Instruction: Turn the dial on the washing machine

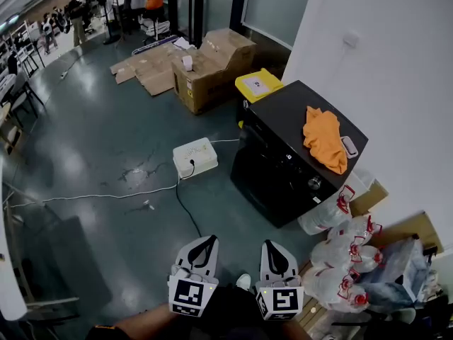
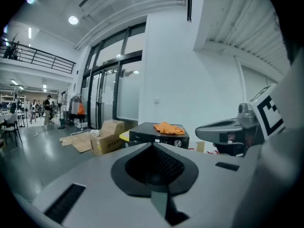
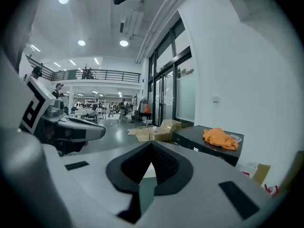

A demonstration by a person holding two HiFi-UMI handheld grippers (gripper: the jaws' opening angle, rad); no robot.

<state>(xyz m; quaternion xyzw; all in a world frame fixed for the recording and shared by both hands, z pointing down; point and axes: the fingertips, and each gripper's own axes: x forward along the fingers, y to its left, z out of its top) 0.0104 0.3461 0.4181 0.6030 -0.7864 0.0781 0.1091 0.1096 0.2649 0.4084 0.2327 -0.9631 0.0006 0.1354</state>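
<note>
A black washing machine (image 1: 283, 158) stands against the white wall, some way ahead of me. Its round silver dial (image 1: 314, 183) sits on the front panel near the right corner. An orange cloth (image 1: 324, 139) lies on its lid. In the left gripper view the machine (image 2: 156, 136) shows small and far off, with the dial (image 2: 176, 143) just visible. The right gripper view has the machine (image 3: 204, 146) at mid-right. My left gripper (image 1: 209, 241) and right gripper (image 1: 269, 246) are held low and close to my body, both shut and empty, well short of the machine.
A white box (image 1: 195, 156) with a black cable lies on the grey floor left of the machine. Cardboard boxes (image 1: 209, 66) and a yellow bin (image 1: 257, 85) stand behind. White bags with red ties (image 1: 347, 257) pile up at the right. People stand far off at the back left.
</note>
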